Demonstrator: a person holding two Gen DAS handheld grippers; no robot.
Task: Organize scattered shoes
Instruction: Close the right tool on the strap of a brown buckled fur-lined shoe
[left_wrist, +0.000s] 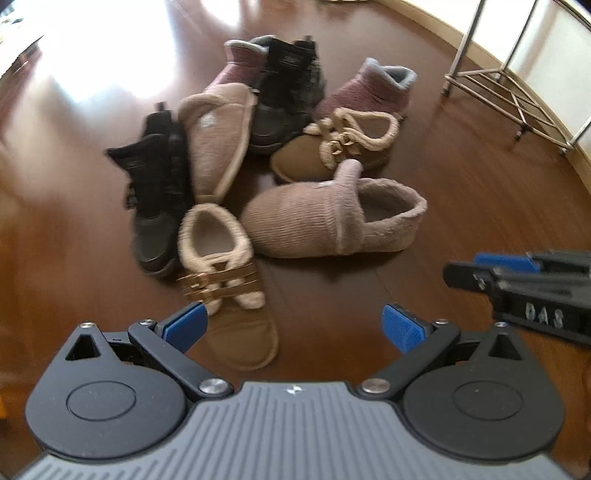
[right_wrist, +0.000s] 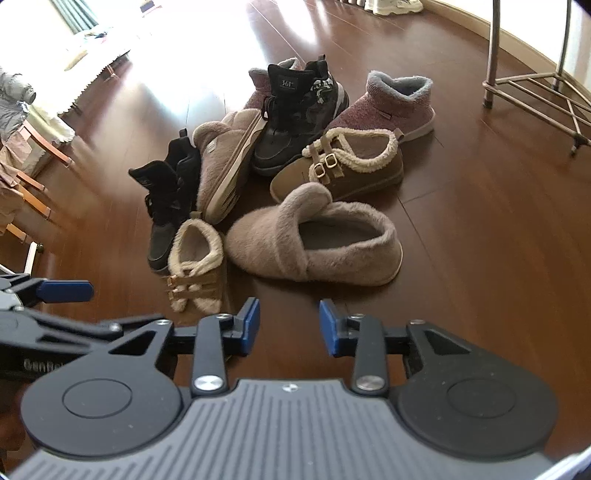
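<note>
Beside the metal shoe rack (right_wrist: 535, 88), shoes (right_wrist: 314, 243) lie heaped, unsorted; left gripper (left_wrist: 293, 326) wide open, right gripper (right_wrist: 288, 325) narrowly parted, both empty.

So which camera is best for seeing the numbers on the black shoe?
The right wrist view. There the black high-top is sharp and its tongue faces the camera, so the white label reads clearly. In the left wrist view the same shoe is blurred and its label is only a faint smudge.

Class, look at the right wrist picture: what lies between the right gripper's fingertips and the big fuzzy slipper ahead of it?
Only bare wooden floor separates the right gripper from the fuzzy slipper, seen in the right wrist view.
</note>
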